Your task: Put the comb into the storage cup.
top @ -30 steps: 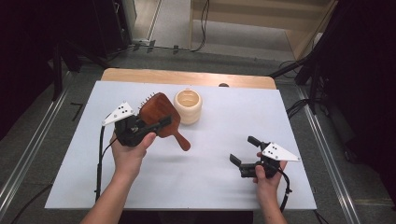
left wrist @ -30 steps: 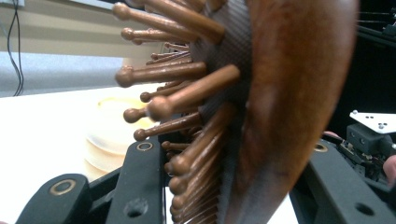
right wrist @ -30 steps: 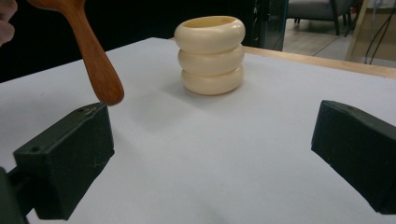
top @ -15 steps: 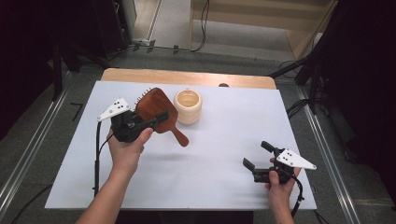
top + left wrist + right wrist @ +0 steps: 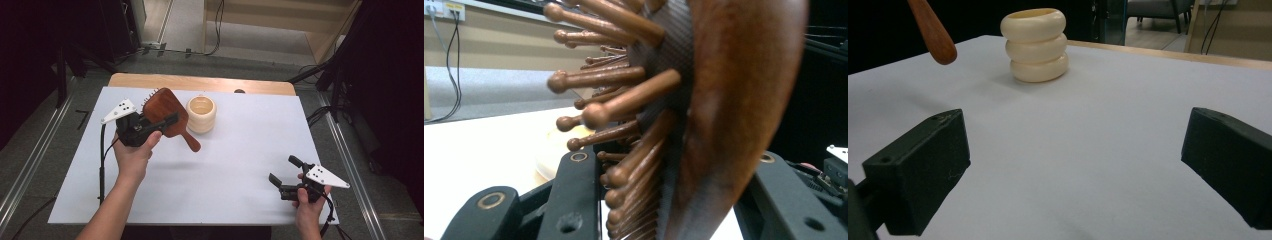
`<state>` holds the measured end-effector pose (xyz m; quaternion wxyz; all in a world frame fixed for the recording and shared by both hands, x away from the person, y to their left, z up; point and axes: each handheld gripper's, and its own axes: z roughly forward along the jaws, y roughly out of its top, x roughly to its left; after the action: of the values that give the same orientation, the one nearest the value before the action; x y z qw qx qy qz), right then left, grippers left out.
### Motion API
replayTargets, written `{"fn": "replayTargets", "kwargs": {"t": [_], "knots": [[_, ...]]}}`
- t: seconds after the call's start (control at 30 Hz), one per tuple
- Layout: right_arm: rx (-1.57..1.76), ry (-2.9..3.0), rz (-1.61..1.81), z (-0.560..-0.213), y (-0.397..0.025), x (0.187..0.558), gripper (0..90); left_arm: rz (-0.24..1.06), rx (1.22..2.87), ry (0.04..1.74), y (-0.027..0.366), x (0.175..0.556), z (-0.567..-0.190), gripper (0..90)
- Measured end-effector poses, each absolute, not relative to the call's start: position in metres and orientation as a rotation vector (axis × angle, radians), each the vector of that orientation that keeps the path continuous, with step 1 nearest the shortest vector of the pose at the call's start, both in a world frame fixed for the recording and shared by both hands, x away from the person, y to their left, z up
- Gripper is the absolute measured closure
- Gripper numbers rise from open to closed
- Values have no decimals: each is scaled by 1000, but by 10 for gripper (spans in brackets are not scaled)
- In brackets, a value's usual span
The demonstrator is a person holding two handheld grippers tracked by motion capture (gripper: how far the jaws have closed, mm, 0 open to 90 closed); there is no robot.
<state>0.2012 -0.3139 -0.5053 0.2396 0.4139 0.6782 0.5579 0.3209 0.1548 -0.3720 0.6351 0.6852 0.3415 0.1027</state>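
Hairbrush (image 5: 165, 116) is clamped by its head in left hand-held gripper (image 5: 150, 126), lifted off the counter (image 5: 240, 150) w/ handle angled down just beside the cream ribbed cup (image 5: 201, 114). Right hand-held gripper (image 5: 282, 181) sits wide open & empty near the front right edge, well apart. Looks like mid-carry; next move prob. needs the handle steered into or past the cup w/o knocking it.

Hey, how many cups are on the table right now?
1. The cream ribbed cup stands near the table's far edge, just right of the hairbrush held in the left gripper.
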Motion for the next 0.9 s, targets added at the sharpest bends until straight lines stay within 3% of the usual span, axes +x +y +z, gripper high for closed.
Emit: {"fn": "replayTargets", "kwargs": {"t": [0.9], "knots": [[1157, 1840, 1505, -509, -328, 198, 0, 248, 1553, 789, 156, 338, -355, 600]]}}
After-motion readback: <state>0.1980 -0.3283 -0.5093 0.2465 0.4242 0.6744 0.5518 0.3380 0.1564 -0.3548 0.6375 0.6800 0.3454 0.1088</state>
